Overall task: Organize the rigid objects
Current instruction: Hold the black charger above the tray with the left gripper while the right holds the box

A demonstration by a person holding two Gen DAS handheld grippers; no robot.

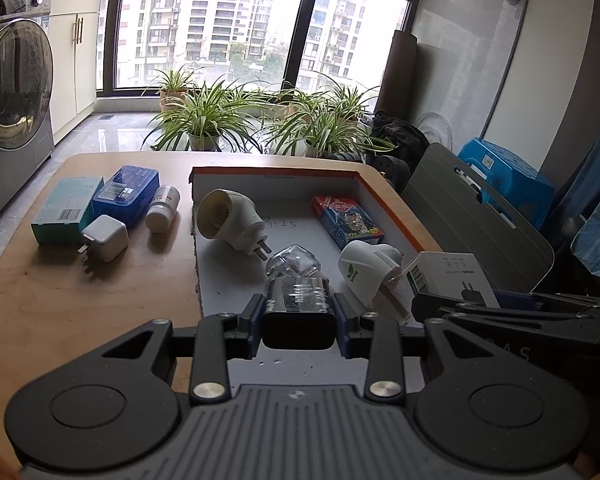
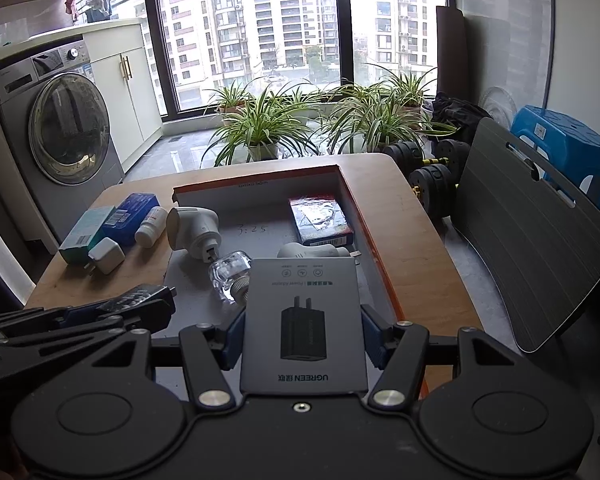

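wooden tabletop (image 1: 40, 320) by the big window carried a shallow white tray with an orange rim (image 2: 374, 248). nearest, the left gripper (image 1: 299, 314) was clamped on a small black charger block (image 1: 299, 326), and the right gripper (image 2: 303, 344) squeezed a flat grey charger box (image 2: 303, 320); both hung over the tray's near end, probably ready for sorting in. beyond lay a clear glass bottle (image 1: 294, 266), two white plug-in units and a blue card pack (image 1: 346, 220) inside the tray. far left, outside it, boxes, a white cube adapter (image 1: 104, 238) and a pill bottle waited.
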